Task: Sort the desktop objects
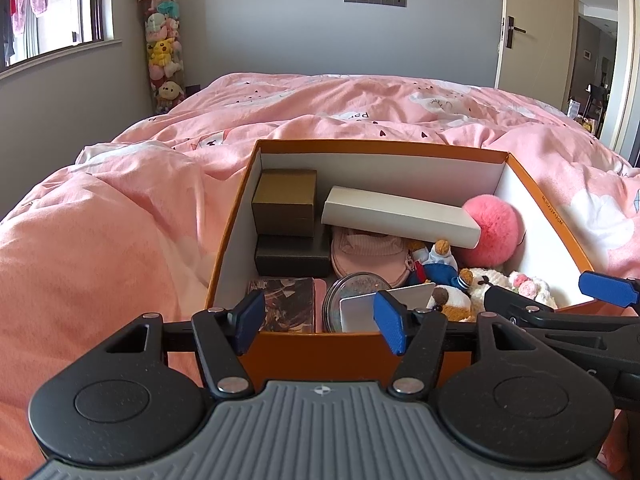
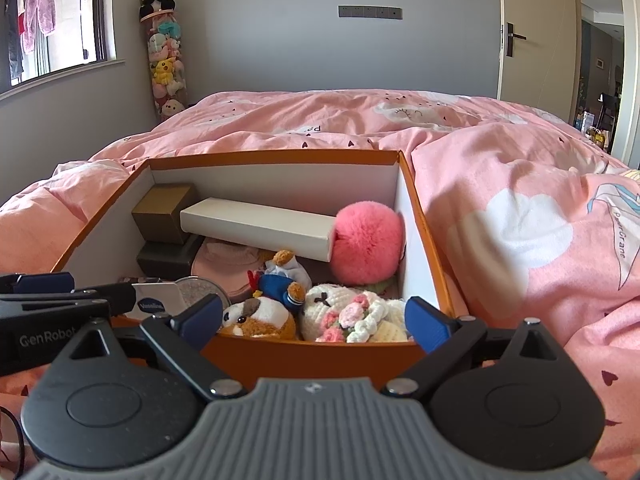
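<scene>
Right claw (image 2: 314,320) and left claw (image 1: 320,322) both gape wide and empty at the lower-centre near wall of the filled orange box (image 2: 320,354) on the bed, judged between placements; next calls for selecting another item.

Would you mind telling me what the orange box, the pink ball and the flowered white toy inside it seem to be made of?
Orange box: likely cardboard, matte, with thin straight walls, white inside.
Pink ball: fluffy faux fur or plush, going by its soft, fuzzy outline.
Flowered white toy: looks like crocheted yarn, with visible knotted stitches.
</scene>
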The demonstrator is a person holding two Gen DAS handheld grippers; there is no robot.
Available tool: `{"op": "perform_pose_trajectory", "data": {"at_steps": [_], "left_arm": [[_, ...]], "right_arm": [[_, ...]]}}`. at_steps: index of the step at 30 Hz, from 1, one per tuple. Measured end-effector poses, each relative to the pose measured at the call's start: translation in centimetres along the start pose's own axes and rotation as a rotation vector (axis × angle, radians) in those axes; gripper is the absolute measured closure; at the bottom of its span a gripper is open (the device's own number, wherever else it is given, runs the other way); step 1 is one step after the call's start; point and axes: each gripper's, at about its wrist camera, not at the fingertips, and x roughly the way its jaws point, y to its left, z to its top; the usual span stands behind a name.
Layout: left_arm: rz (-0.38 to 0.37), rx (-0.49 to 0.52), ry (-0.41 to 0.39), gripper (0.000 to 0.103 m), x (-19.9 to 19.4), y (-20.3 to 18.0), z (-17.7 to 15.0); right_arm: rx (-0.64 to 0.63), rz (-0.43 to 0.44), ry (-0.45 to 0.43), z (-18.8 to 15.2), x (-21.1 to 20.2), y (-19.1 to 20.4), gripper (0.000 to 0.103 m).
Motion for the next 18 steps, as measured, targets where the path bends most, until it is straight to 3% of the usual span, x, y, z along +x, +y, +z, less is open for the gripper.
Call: {"op": "perform_pose_trajectory", "data": {"at_steps": [18], "left_arm": [[0.0,0.0,0.0,0.032,0.03,0.0,-0.01]], "right_arm": [[-0.005,-0.013,-0.001,0.01,0.12,-0.02,0.004]]}}
